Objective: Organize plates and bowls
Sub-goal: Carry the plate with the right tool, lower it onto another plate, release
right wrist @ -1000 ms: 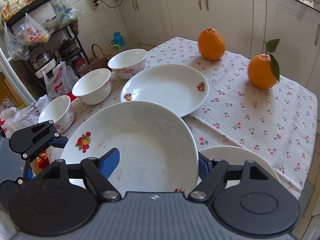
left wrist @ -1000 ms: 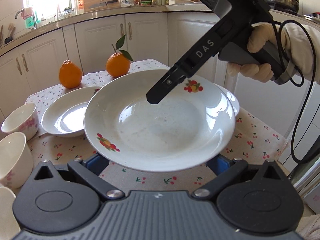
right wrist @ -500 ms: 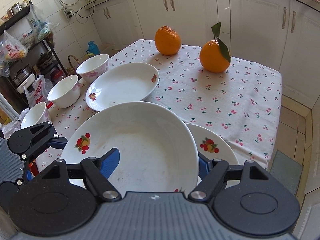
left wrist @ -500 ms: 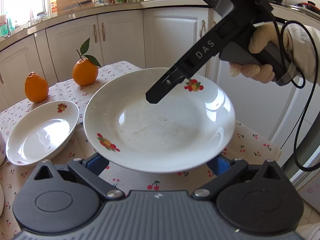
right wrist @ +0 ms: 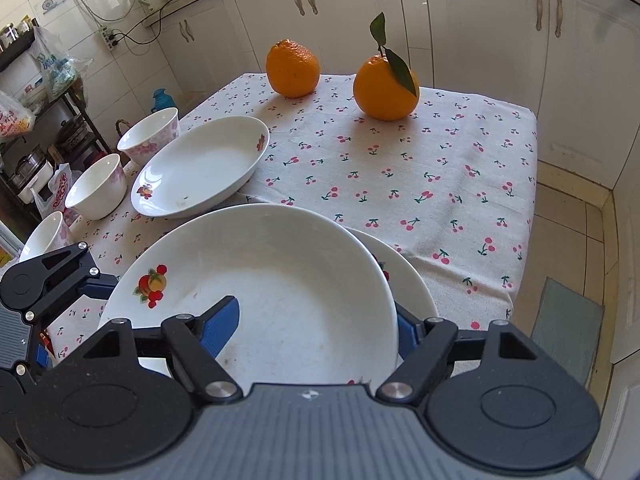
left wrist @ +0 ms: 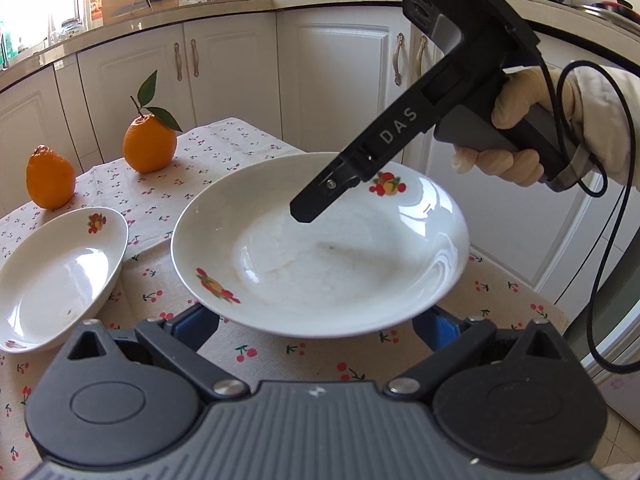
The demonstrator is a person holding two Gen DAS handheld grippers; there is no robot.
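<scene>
A deep white plate with fruit motifs (left wrist: pixel 320 264) (right wrist: pixel 280 280) hangs just above the cherry tablecloth. My right gripper (right wrist: pixel 312 330) is shut on it, one blue finger (right wrist: pixel 220 326) inside the plate and the other outside its right rim. In the left wrist view that inner finger (left wrist: pixel 308 208) reaches down into the plate. My left gripper (left wrist: pixel 316 326) has its fingers spread wide, tips hidden under the plate's near rim; contact cannot be seen. A second fruit plate (right wrist: pixel 412 292) lies on the table, mostly covered by the held one.
An oval white dish (right wrist: pixel 200 168) (left wrist: pixel 56 280) lies to the left. Three floral bowls (right wrist: pixel 150 140) (right wrist: pixel 96 188) (right wrist: pixel 44 236) stand beyond it. Two oranges (right wrist: pixel 294 68) (right wrist: pixel 386 86) sit at the far edge. The table's right edge (right wrist: pixel 528 200) drops to tiled floor.
Both grippers carried the plate sideways across the table. It now covers most of the second plate. The bowls have slid out of the left wrist view.
</scene>
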